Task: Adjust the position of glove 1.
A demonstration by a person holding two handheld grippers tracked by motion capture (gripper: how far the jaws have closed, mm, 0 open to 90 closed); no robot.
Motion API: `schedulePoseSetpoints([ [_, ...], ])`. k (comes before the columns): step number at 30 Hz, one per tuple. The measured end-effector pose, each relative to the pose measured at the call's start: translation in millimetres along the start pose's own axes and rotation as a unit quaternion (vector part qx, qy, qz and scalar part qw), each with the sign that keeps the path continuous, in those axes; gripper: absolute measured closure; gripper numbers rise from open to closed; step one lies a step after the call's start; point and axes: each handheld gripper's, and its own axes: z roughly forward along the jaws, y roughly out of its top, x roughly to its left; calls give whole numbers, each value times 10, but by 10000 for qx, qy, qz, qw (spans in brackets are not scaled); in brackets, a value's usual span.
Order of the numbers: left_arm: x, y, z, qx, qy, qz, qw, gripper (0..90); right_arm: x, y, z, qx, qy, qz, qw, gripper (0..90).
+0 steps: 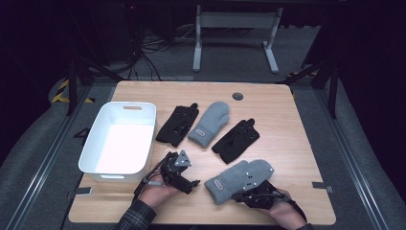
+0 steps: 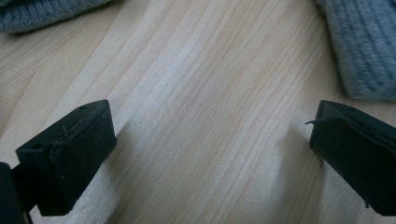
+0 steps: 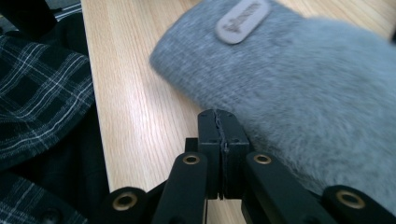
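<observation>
1. Nearest the camera, at the near edge of the table [image 1: 297,143], the right gripper [image 1: 256,195] is seen low beside the near grey mitten [image 1: 239,179]. Its jaws are pressed fully together with nothing visibly caught between them; in the right gripper view the closed tips [image 3: 223,122] lie against the mitten's fuzzy edge [image 3: 299,93], so a push or nudge is judged more likely than a grip.
2. The left gripper [image 1: 184,179] is held left of that mitten, near the near edge, its jaws spread wide over bare wood and holding nothing. It is probably kept ready to take the mitten's cuff.
3. The near grey mitten lies flat towards the near right corner, cuff and label pointing left towards the left gripper.
4. The white bin [image 1: 103,165] stands along the left edge, open side up, presumably to receive the gloves.
5. Three more gloves are laid in a row across the middle of the surface: a black glove [image 1: 178,125], a second grey mitten [image 1: 209,123] and another black glove [image 1: 236,140], apparently spread apart so that each can be matched.
</observation>
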Motion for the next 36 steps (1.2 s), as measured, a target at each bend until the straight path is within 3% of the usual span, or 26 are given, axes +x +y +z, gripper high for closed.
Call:
schedulePoseSetpoints([
  [3, -1, 0, 0, -2, 1, -3, 10000, 6, -4, 35, 46, 30, 56, -71, 10000, 900],
  [6, 0, 0, 0, -1, -1, -3, 10000, 6, -7, 21, -24, -89, 36, -2, 10000, 900],
  [16, 0, 0, 0, 0, 0, -2, 10000, 6, -260, -134, -437, -544, -621, 405, 9958, 859],
  [20, 0, 0, 0, 1, 1, -2, 10000, 6, -429, -234, -599, -679, -991, 666, 9905, 812],
  [23, 0, 0, 0, 3, 4, -4, 10000, 5, -544, -306, -687, -755, -1265, 832, 9856, 774],
  [28, -1, 2, 0, 15, 53, -85, 9999, 4, -753, -453, -814, -856, -1650, 1247, 9746, 654],
  [33, -1, 2, 0, 15, 69, -93, 9999, 4, -977, -628, -872, -909, -2120, 1717, 9577, 523],
  [36, -1, 2, 0, 17, 69, -91, 9999, 4, -1105, -737, -868, -897, -2252, 1988, 9496, 465],
])
